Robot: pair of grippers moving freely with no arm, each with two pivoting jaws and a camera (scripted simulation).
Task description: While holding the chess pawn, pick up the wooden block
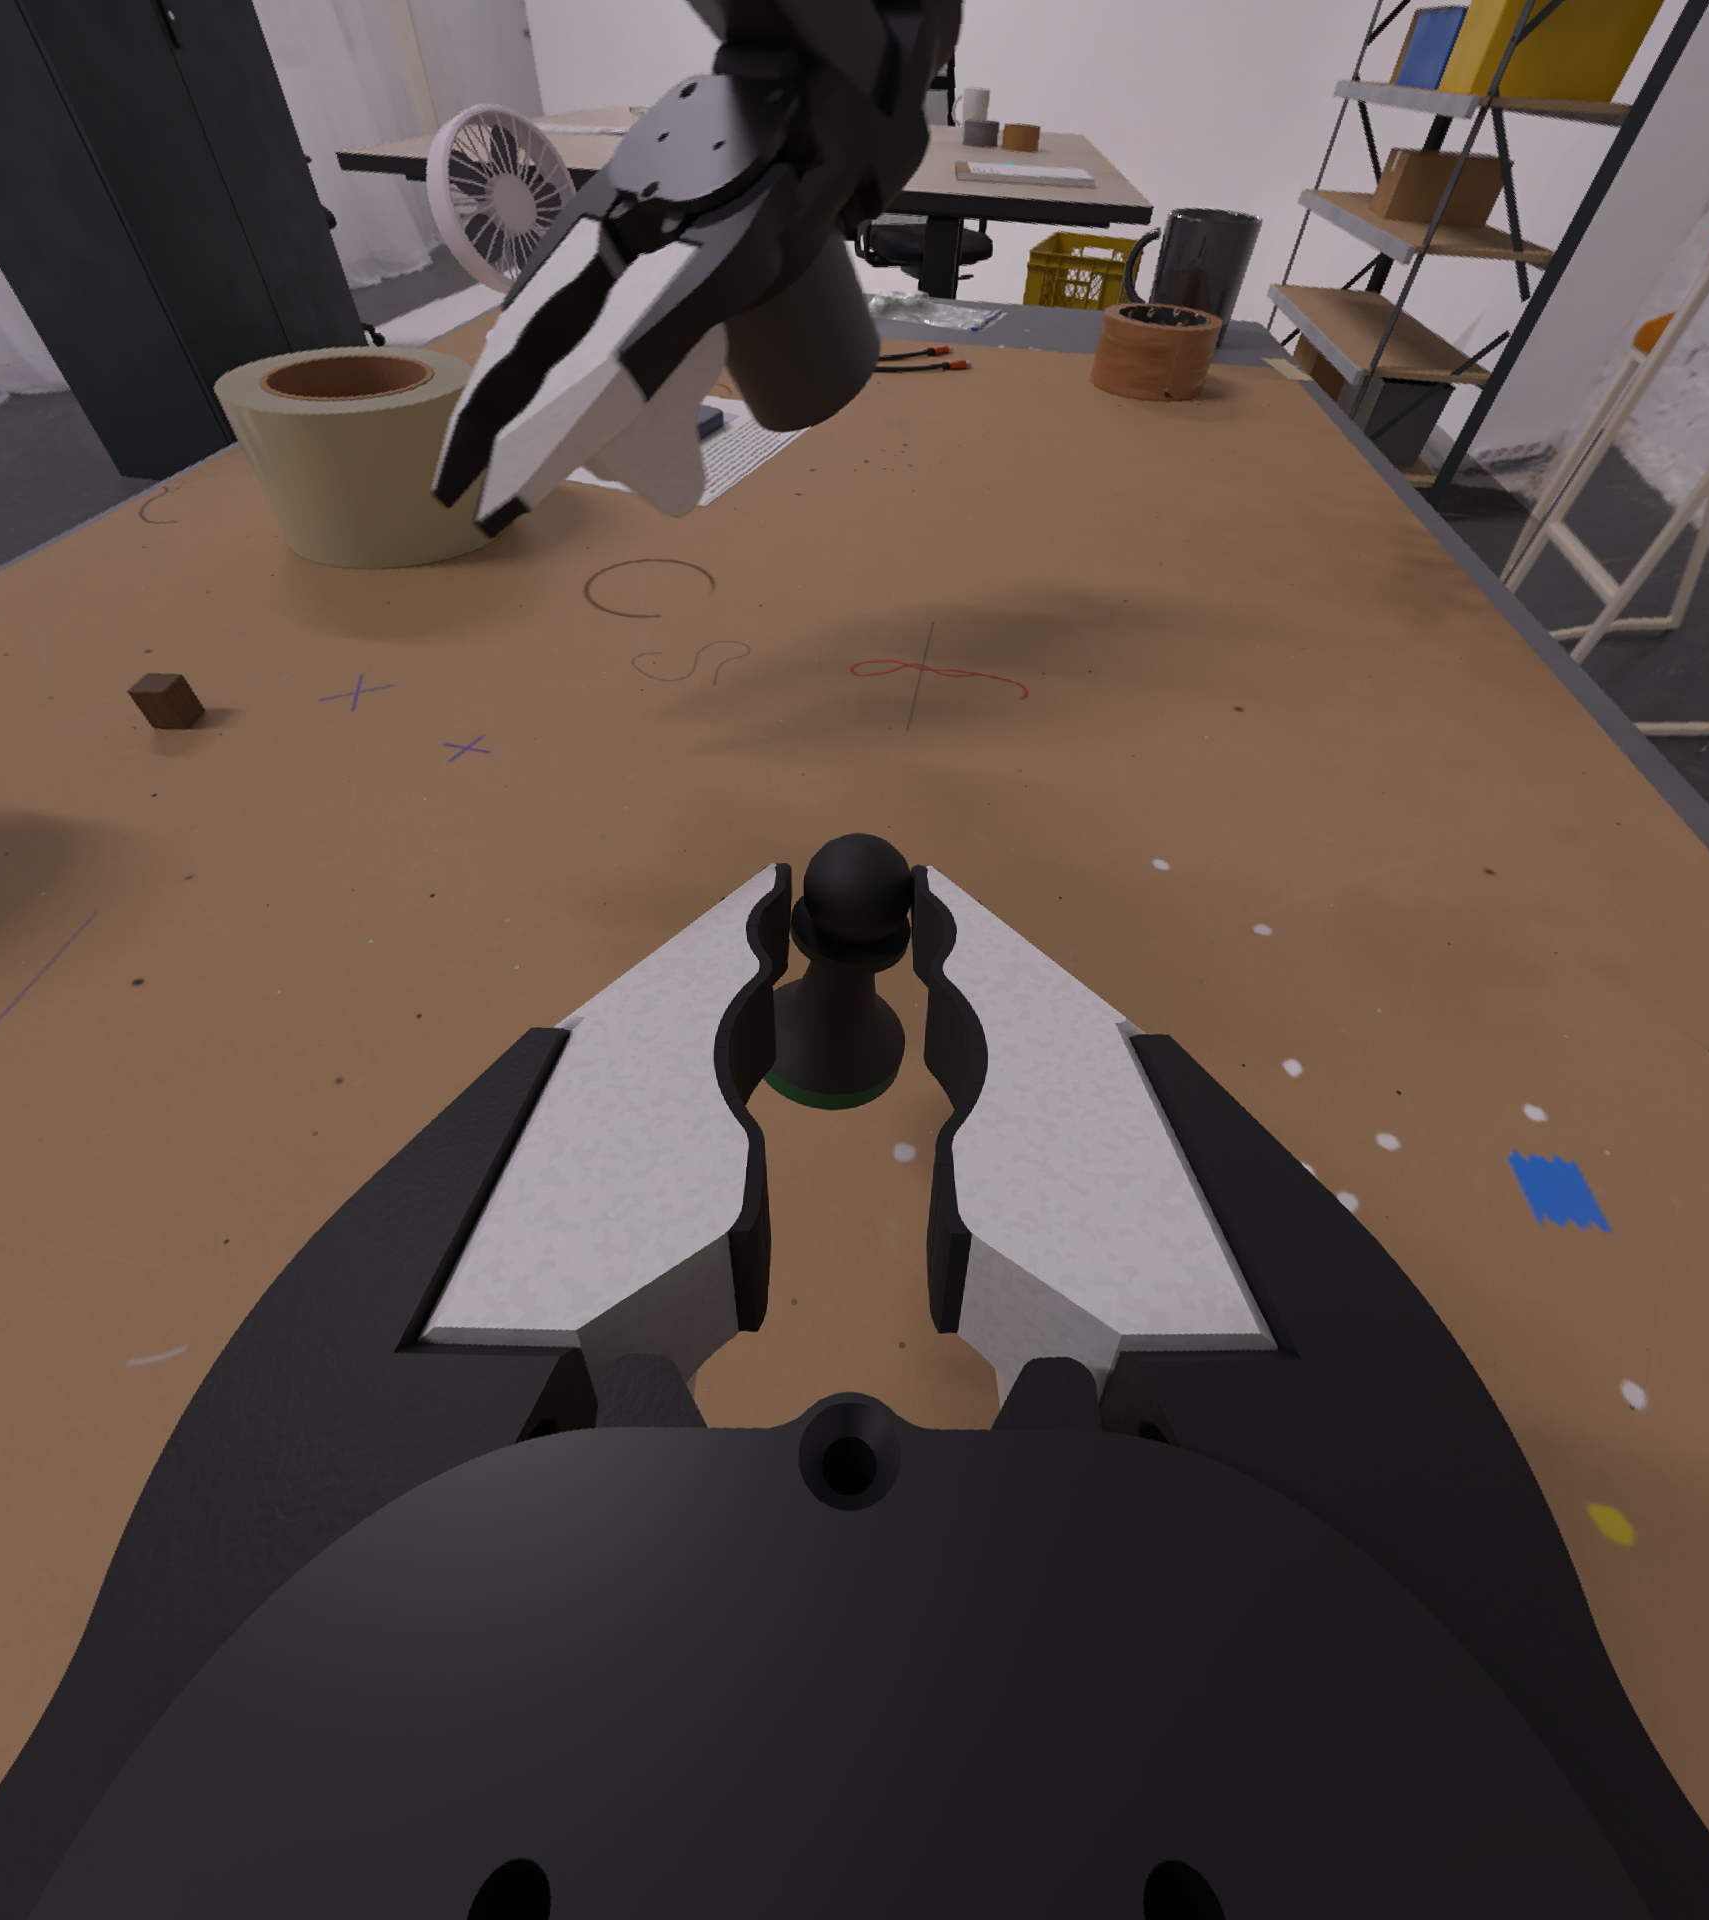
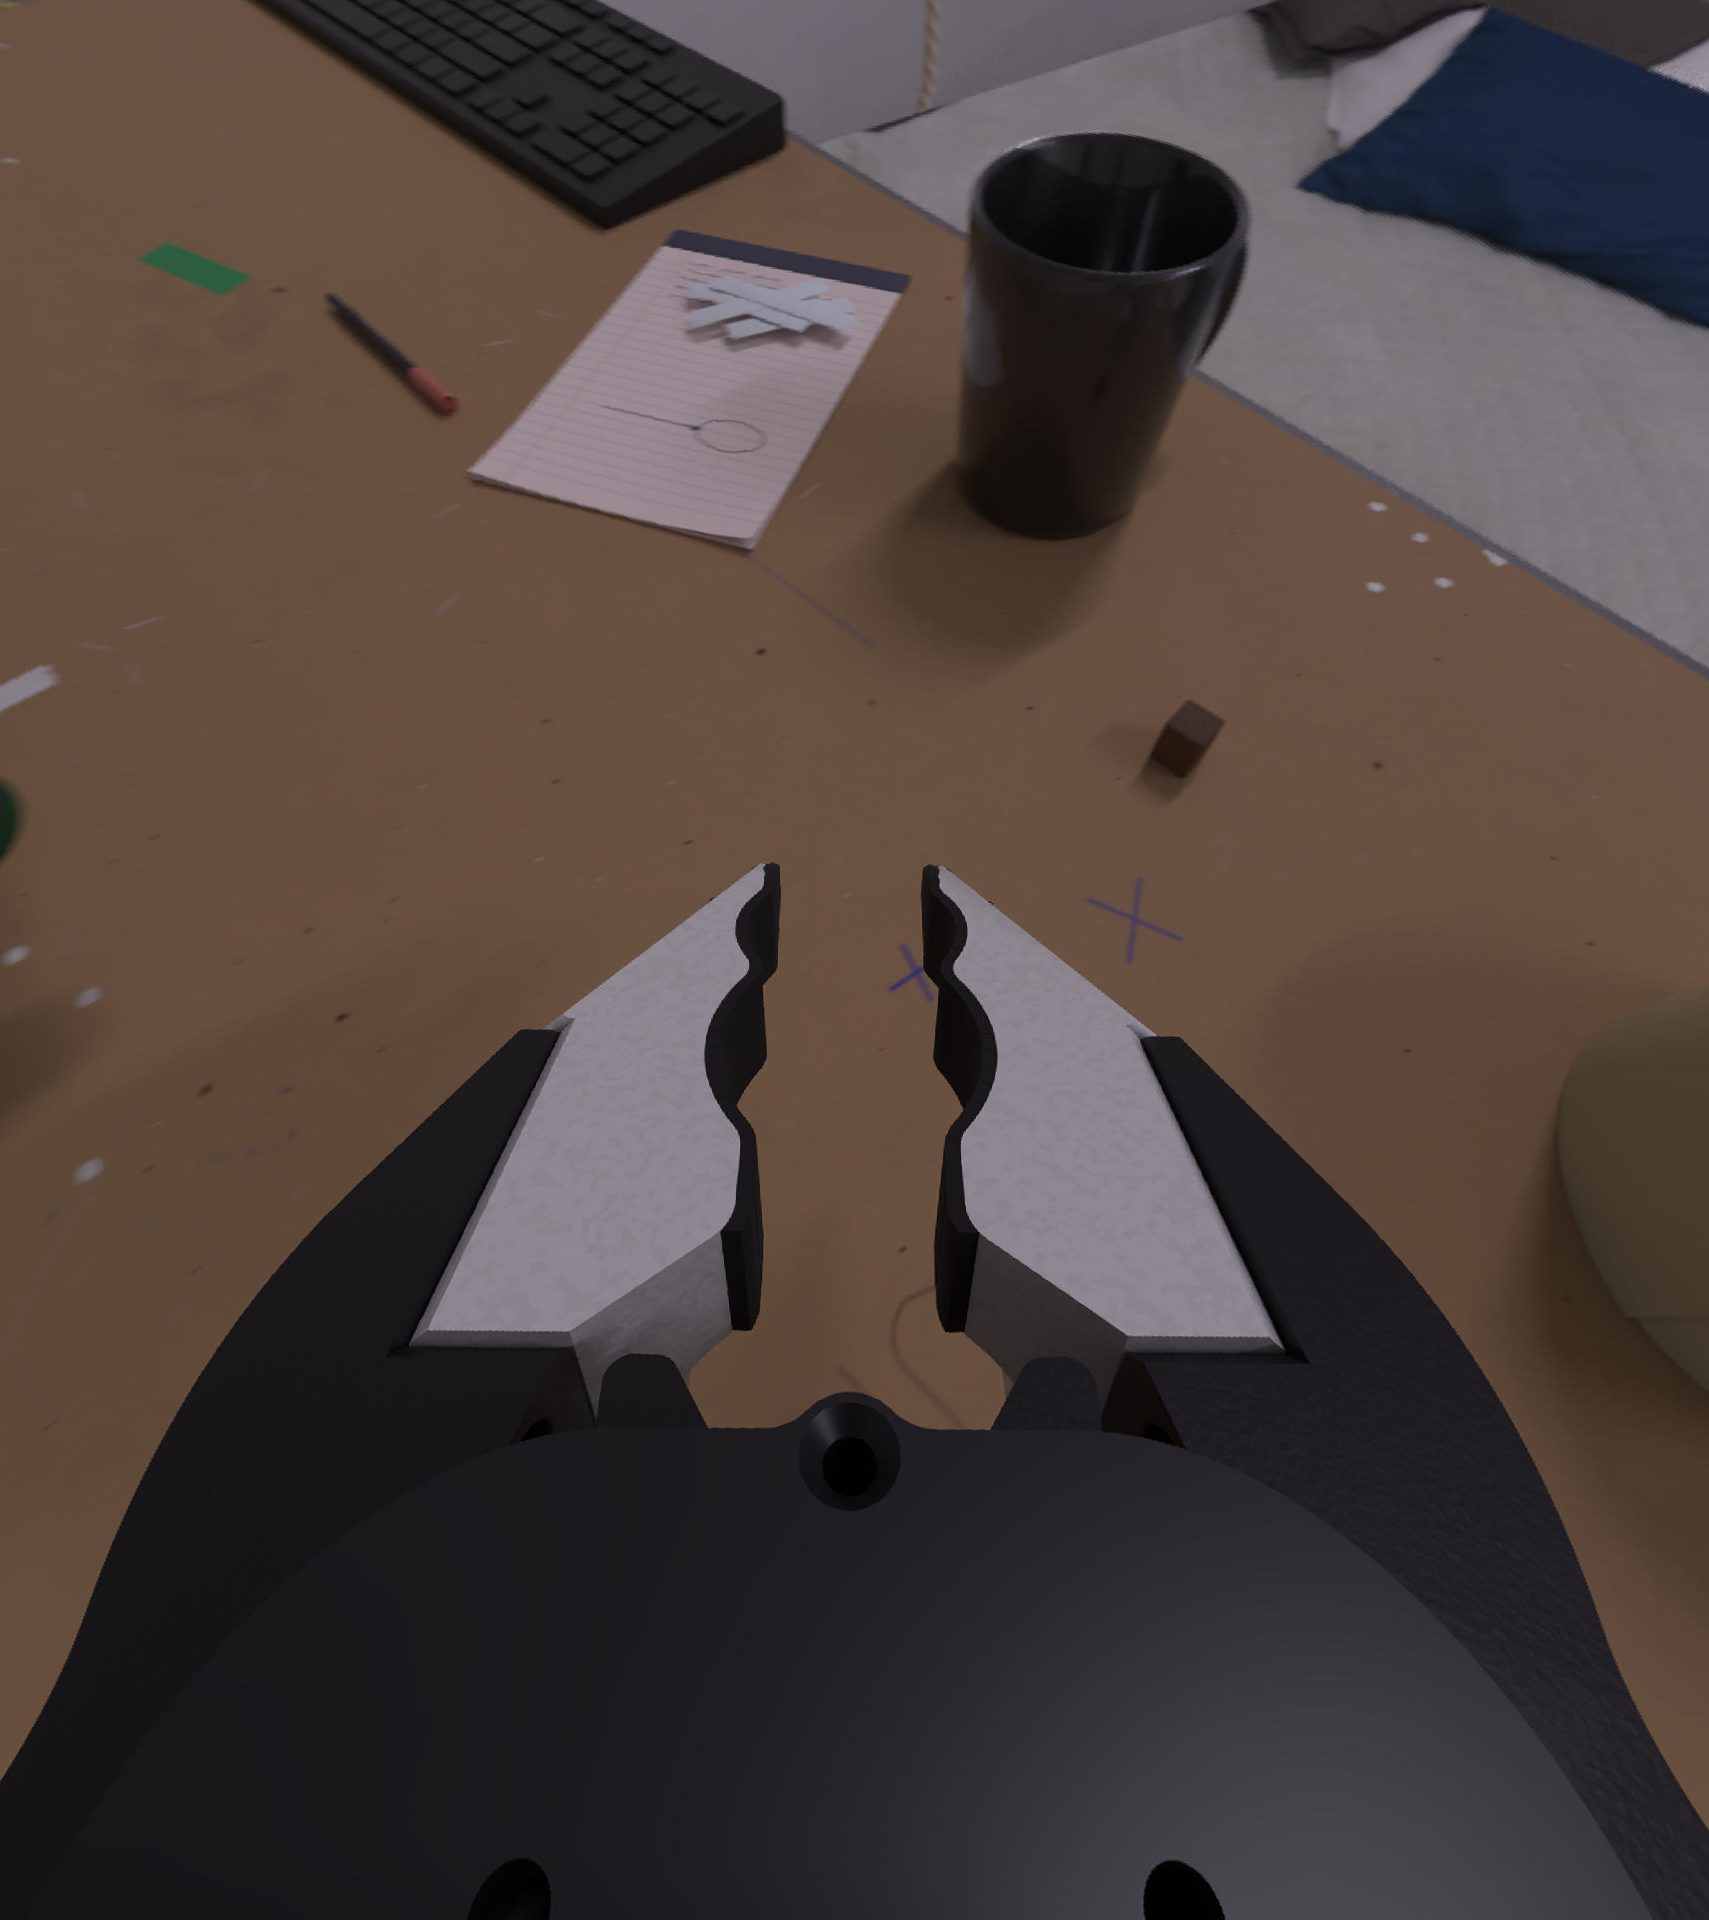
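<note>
Left tool (image 1: 852, 894) grips chess pawn (image 1: 845, 977); right tool (image 2: 851, 894) parted, seemingly above table (image 2: 517, 790).

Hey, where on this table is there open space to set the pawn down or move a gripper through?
Most room: the bare brown stretch between the wooden block, the black mug and the open right gripper. In the left wrist view, the table's right side beyond the pawn is bare too. Crowded: around the notepad, pen and keyboard, and by the tape roll.
</note>
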